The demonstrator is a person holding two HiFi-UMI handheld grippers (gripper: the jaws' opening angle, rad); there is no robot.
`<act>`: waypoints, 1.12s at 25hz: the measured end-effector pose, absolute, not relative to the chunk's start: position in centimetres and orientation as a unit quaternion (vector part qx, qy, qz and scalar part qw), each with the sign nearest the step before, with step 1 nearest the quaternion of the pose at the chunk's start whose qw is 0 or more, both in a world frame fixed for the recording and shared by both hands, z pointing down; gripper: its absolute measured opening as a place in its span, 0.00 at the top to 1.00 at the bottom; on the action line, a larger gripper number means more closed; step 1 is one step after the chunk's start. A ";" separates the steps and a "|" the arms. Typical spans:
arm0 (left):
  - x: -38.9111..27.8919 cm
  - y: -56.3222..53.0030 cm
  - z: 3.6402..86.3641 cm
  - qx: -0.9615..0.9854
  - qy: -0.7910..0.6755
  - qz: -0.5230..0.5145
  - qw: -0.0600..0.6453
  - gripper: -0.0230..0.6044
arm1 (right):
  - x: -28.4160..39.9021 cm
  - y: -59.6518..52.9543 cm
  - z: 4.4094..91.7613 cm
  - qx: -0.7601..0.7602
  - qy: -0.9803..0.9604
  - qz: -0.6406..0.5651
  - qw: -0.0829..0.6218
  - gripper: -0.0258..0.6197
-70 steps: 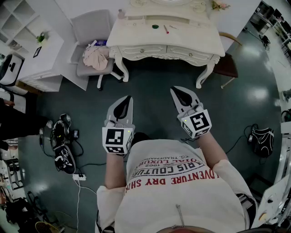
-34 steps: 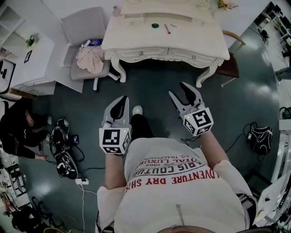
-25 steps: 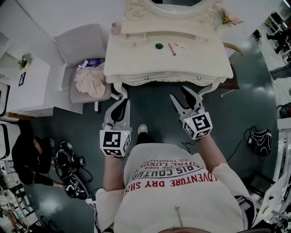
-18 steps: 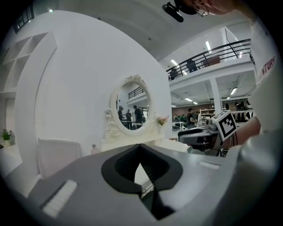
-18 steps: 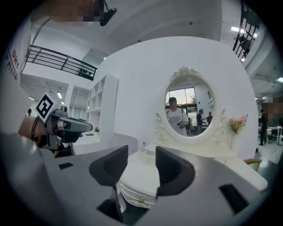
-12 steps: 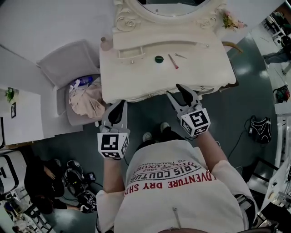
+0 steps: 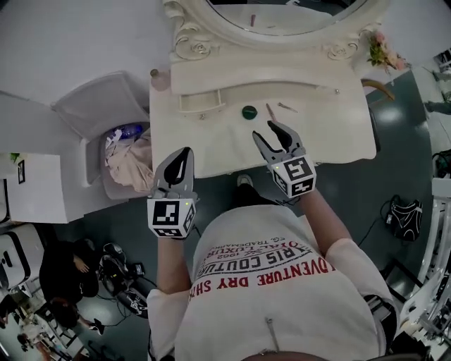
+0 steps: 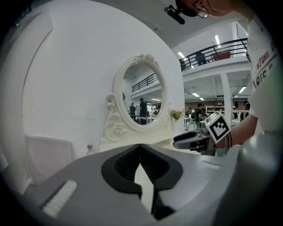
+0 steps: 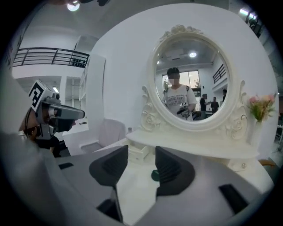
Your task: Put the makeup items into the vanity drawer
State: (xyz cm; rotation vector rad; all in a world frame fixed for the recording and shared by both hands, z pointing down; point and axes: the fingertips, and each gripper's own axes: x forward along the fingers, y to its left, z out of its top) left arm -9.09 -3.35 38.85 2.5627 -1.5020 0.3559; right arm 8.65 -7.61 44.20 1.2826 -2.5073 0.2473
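On the white vanity table [image 7: 211,144] lie a green round compact [image 7: 249,111], a pink stick [image 7: 270,111] and a thin small item [image 7: 287,107]. A little drawer [image 7: 199,103] sits in the raised shelf under the mirror and stands slightly out. My right gripper [image 7: 265,129] hovers open just short of the compact, which shows past its jaws [image 9: 155,175] in the right gripper view. My left gripper [image 7: 184,154] is shut and empty over the table's front left edge. The small drawer [image 9: 139,151] shows beyond the right gripper [image 9: 141,163].
An oval mirror [image 7: 282,14] backs the table. A pink bottle [image 7: 160,79] stands at the table's left rear and flowers [image 7: 384,53] at the right. A grey chair with clothes [image 7: 130,151] stands to the left. A dark bag [image 7: 402,211] lies on the floor at right.
The person has walked up to the vanity. Both grippers moved from above the floor to over the table. The right jaws, together at first, now stand apart.
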 end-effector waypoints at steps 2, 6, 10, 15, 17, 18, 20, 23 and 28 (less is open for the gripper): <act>-8.4 -5.4 39.7 0.849 -0.508 0.124 0.081 0.95 | 9.3 -9.6 45.7 0.437 -0.877 0.104 0.167 0.66; -6.5 -8.1 41.0 0.844 -0.514 0.124 0.086 0.95 | 11.1 -12.5 48.9 0.428 -0.873 0.126 0.195 0.66; -5.1 -9.3 42.9 0.848 -0.502 0.142 0.094 0.95 | 11.6 -13.8 53.4 0.406 -0.867 0.158 0.242 0.66; -5.3 -11.6 44.9 0.845 -0.499 0.157 0.112 0.95 | 11.5 -15.6 58.4 0.395 -0.844 0.210 0.296 0.66; -5.3 -12.5 45.4 0.848 -0.492 0.162 0.114 0.95 | 11.4 -16.4 59.7 0.396 -0.834 0.224 0.312 0.66; -5.2 -12.8 45.6 0.851 -0.486 0.163 0.117 0.95 | 11.4 -16.5 60.3 0.395 -0.829 0.231 0.322 0.66; -5.3 -13.4 46.2 0.856 -0.475 0.164 0.123 0.95 | 11.2 -16.7 61.5 0.393 -0.816 0.247 0.345 0.66; -5.6 -14.4 46.8 0.859 -0.466 0.166 0.130 0.95 | 10.9 -16.9 62.7 0.396 -0.798 0.265 0.369 0.69; -6.3 -15.2 47.5 0.864 -0.453 0.163 0.144 0.95 | 10.3 -16.5 63.1 0.395 -0.792 0.287 0.365 0.82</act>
